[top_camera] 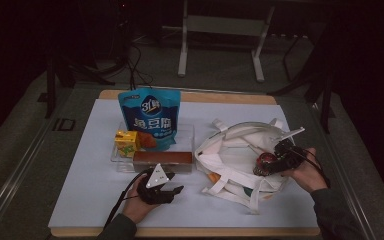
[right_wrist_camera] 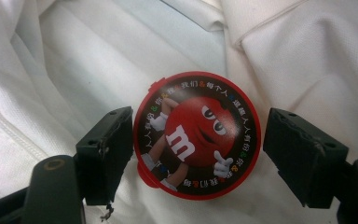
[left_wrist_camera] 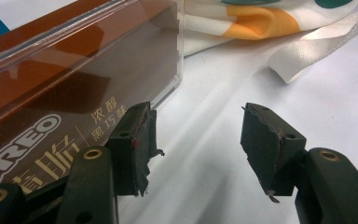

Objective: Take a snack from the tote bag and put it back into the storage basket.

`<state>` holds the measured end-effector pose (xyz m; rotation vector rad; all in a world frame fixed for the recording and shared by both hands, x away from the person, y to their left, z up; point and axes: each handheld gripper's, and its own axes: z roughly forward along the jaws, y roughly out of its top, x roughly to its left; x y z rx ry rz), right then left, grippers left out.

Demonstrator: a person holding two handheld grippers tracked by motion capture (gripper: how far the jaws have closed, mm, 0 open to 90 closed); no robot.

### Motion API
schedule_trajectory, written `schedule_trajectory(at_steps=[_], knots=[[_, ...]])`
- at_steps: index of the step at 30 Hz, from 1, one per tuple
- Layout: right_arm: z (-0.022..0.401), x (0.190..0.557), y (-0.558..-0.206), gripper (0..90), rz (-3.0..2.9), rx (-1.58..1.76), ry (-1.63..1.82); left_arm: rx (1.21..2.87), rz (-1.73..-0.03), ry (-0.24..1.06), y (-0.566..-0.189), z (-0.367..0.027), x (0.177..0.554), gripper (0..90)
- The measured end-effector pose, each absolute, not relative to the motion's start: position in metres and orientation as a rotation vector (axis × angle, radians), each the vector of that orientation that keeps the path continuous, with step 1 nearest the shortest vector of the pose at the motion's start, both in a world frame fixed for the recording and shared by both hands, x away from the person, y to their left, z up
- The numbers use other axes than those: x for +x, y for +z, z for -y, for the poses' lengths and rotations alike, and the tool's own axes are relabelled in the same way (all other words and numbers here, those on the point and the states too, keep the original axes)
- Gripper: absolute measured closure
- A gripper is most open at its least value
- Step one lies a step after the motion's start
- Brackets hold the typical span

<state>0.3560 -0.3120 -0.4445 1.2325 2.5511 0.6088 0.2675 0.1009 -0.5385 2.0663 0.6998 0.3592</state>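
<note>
Step in hand: packing snacks into the white tote bag [top_camera: 240,165] at the right half of the bench [top_camera: 80,200]; the red M&M's tin [right_wrist_camera: 197,135] looks just set down inside it.
Right claw [right_wrist_camera: 198,158]: released; jaws stand wide on either side of the tin, a clear gap at the right pad, the left pad [right_wrist_camera: 107,154] at or almost at the rim.
Tin's place: lying on the bag's white cloth, lid up.
Left claw [left_wrist_camera: 193,149]: released, nothing between the jaws, beside the Oreo box [left_wrist_camera: 74,93] near the front edge.
Hand pose: right hand [top_camera: 305,172] reaches in from the bag's right side; left hand [top_camera: 140,200] rests low on the bench.
Next move: likely lift the right claw clear without nudging the tin, then fetch the next snack.
</note>
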Motion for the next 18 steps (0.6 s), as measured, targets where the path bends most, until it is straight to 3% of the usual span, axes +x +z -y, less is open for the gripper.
schedule_trajectory(at_steps=[18], knots=[[0.305,0.362,-0.455,24.1,-2.596,1.222,0.525,2.067,-0.699,0.36,-0.539,-0.101,0.267,43.7]])
